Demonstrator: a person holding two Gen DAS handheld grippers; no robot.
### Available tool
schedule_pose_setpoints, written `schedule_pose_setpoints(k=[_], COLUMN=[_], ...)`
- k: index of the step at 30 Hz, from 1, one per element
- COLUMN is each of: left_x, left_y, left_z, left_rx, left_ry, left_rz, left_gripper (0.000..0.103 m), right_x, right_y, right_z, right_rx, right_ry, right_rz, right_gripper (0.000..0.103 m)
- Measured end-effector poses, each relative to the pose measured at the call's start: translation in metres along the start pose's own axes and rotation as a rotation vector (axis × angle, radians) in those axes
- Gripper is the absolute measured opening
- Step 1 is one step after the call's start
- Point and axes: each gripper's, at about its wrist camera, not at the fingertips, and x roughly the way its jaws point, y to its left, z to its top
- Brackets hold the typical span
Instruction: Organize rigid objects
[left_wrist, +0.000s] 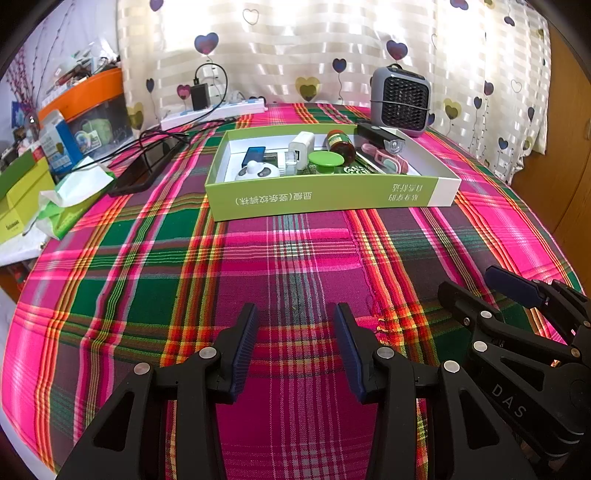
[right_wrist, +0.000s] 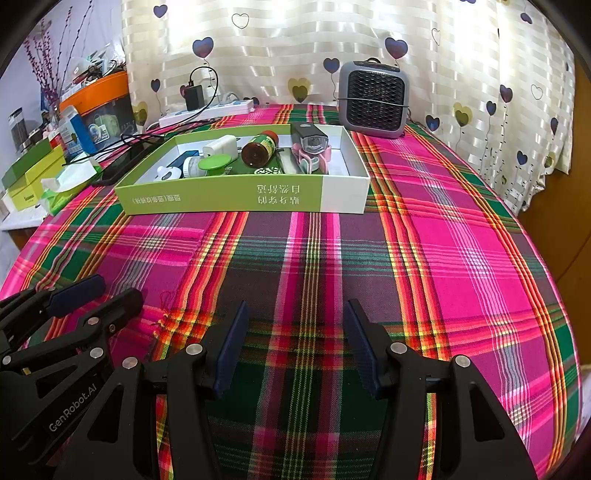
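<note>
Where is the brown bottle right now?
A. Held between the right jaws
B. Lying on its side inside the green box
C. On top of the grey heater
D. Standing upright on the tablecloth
B: the brown bottle lies tipped over inside the green box among the other small items, while both the left gripper and right gripper are empty over the tablecloth.

Both wrist views face the green box from nearby, side by side
</note>
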Motion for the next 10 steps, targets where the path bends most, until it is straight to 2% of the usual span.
schedule_pose_setpoints(k=[10], left_x=[0.0001], left_y=[-0.0003], left_z=[-0.0004], left_rx=[0.001], left_ry=[0.001], left_rz=[0.001], left_gripper=[0.041], right_x=[-0.0001], right_y=[0.0], right_z=[-0.0002], right_rx=[0.0], right_ry=[0.0], right_rz=[0.0], right_gripper=[0.054])
